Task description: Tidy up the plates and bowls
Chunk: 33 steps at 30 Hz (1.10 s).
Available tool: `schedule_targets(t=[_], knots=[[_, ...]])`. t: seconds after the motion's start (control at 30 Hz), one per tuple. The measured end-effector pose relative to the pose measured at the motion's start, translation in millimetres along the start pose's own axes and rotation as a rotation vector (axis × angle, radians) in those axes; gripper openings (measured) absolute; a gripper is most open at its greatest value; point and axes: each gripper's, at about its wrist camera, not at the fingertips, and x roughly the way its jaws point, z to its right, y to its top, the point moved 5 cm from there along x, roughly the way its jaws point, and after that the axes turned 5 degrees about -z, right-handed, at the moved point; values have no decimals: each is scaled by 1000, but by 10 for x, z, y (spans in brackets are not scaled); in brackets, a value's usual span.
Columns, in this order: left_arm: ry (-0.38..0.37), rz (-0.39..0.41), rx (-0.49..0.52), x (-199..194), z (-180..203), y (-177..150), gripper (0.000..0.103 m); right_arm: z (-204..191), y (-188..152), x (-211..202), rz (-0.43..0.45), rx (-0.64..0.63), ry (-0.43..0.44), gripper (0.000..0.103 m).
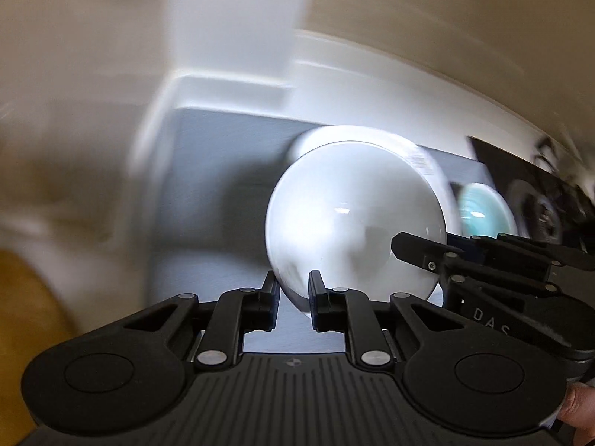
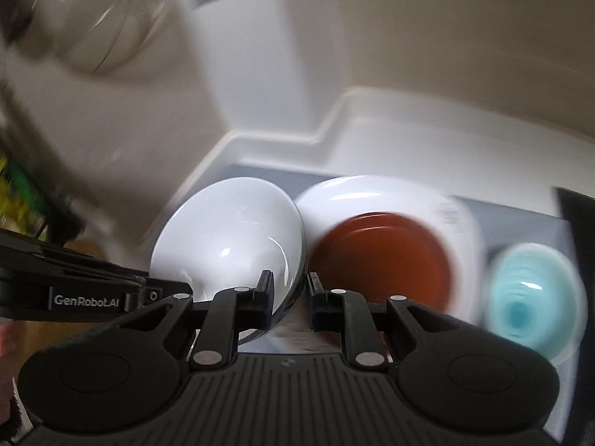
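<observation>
Here, both hand-held grippers pinch the rim of one glossy white ceramic bowl (image 1: pixel 353 219), which hangs tilted above the grey tabletop (image 1: pixel 223 156). The left hand-held gripper (image 1: pixel 293 297) has its jaws drawn narrow on the bowl's near edge, one finger inside the rim and one outside. The right hand-held gripper (image 2: pixel 288 297) grips the same bowl on its right edge in the same way, jaws narrow on the thin wall; in the left wrist view it reaches in from the right side (its black linkage crosses the bowl's lower right).

Behind the lifted bowl a round white plate (image 2: pixel 386 200) lies on the tabletop, and a round reddish-brown dish (image 2: pixel 383 260) rests on it. To the right, near the plate, stands a small pale turquoise bowl (image 2: pixel 531 297) with ringed ridges inside.

The background is blurred: a white baseboard (image 2: pixel 282 141) runs along beige walls, and a metal mesh strainer (image 2: pixel 100 22) shows at upper left in the right wrist view. A fingertip (image 1: pixel 578 405) shows at the left view's lower right edge.
</observation>
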Motion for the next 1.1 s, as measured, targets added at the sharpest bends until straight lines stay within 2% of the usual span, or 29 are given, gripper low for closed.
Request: schedule_targets(t=[0.27, 0.43, 0.67, 0.87, 1.1], knots=[[-86, -39, 211, 325, 1228, 246, 19, 1123, -202, -605, 85, 169, -163, 19], [-77, -90, 295, 630, 1730, 281, 21, 1620, -375, -663, 79, 238, -235, 18], [-54, -160, 293, 1037, 1901, 406, 21, 1976, -478, -417, 58, 295, -215, 18], [-45, -171, 277, 1213, 1936, 460, 21, 2063, -456, -236, 56, 290, -217, 17], [-81, -177, 250, 1291, 1903, 454, 21, 2116, -494, -191, 57, 254, -254, 18]])
